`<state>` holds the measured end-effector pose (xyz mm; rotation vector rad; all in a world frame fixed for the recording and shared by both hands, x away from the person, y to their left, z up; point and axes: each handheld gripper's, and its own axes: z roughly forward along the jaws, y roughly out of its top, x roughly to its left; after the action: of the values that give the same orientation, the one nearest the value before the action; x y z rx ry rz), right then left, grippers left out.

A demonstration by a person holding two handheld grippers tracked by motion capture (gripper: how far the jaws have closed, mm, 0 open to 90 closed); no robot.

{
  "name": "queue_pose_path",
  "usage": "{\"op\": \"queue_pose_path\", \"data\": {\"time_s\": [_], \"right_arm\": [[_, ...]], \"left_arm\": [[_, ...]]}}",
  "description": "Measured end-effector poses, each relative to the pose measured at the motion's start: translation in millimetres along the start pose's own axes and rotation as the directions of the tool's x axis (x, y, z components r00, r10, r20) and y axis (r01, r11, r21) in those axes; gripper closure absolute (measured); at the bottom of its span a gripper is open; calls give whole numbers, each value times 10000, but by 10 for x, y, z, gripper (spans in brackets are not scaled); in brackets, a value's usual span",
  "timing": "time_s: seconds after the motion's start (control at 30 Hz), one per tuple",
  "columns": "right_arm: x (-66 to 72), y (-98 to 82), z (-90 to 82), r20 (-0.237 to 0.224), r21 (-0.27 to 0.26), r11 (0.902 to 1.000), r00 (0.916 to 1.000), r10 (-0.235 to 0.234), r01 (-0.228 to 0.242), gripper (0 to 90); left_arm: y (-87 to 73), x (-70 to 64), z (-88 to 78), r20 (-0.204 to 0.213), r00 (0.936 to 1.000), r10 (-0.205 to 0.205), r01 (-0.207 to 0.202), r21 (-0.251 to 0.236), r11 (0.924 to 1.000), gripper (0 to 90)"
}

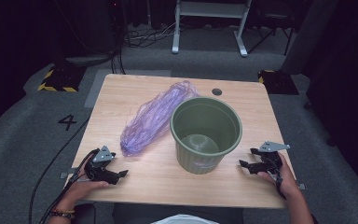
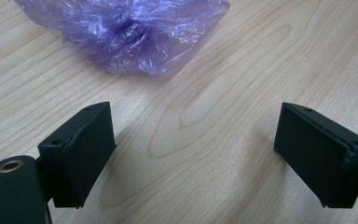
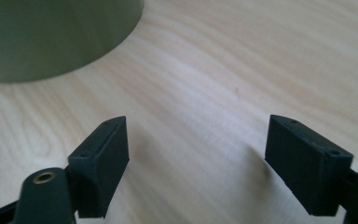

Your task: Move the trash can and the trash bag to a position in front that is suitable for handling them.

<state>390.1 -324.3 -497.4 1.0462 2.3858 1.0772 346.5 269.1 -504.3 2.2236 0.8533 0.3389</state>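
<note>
Jaws of both grippers stand wide apart with nothing between them but bare wood. On the left gripper (image 1: 106, 171), they point toward the near end of a crumpled purple plastic bag (image 1: 156, 117), which lies diagonally across the surface (image 1: 135, 186) from near its middle toward the far edge; in the left gripper view an open strip of wood separates the jaw tips from the bag (image 2: 126, 32). Just right of the bag, and touching it along the rim side, stands an upright green plastic bucket (image 1: 206, 134), empty as far as its inside shows. It sits between the two grippers and blocks the straight path from one to the other. On the right gripper (image 1: 261, 164), the jaws point left toward the bucket's base, with clear wood between; the bucket's wall (image 3: 51, 37) fills the upper left of the right gripper view. Both hands rest low near the front edge, the left hand (image 1: 86, 179) by the front left corner, the right hand (image 1: 284, 175) close to the right edge.
</note>
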Motion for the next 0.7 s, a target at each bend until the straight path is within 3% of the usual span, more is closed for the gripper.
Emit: {"op": "queue_pose_path", "data": {"time_s": [0.23,0.37,0.43,0.5,0.6,0.7], "right_arm": [[-62,317,70,440,-569,9981,9989,-189,214,263],[-134,516,94,457,-1414,9899,9987,204,-137,289],[-135,597,116,570,-1624,9867,9983,138,-44,303],[-123,656,143,528,-1790,9838,9986,50,46,313],[-99,709,168,455,-2002,9796,9989,-75,165,319],[-72,714,196,451,-1960,9804,9989,-127,213,319]], "left_arm": [[0,-1,-2,-50,10000,18,-18,4,10000,121],[-12,26,-25,-167,9994,-320,316,-230,9992,203],[-19,50,-41,-115,9986,-516,510,-438,9977,182],[-21,63,-42,-87,9981,-617,613,-449,9971,194],[-7,49,-43,-226,9987,-456,445,-484,9978,195],[38,39,-95,-400,9982,-444,408,-853,9955,197]]}}
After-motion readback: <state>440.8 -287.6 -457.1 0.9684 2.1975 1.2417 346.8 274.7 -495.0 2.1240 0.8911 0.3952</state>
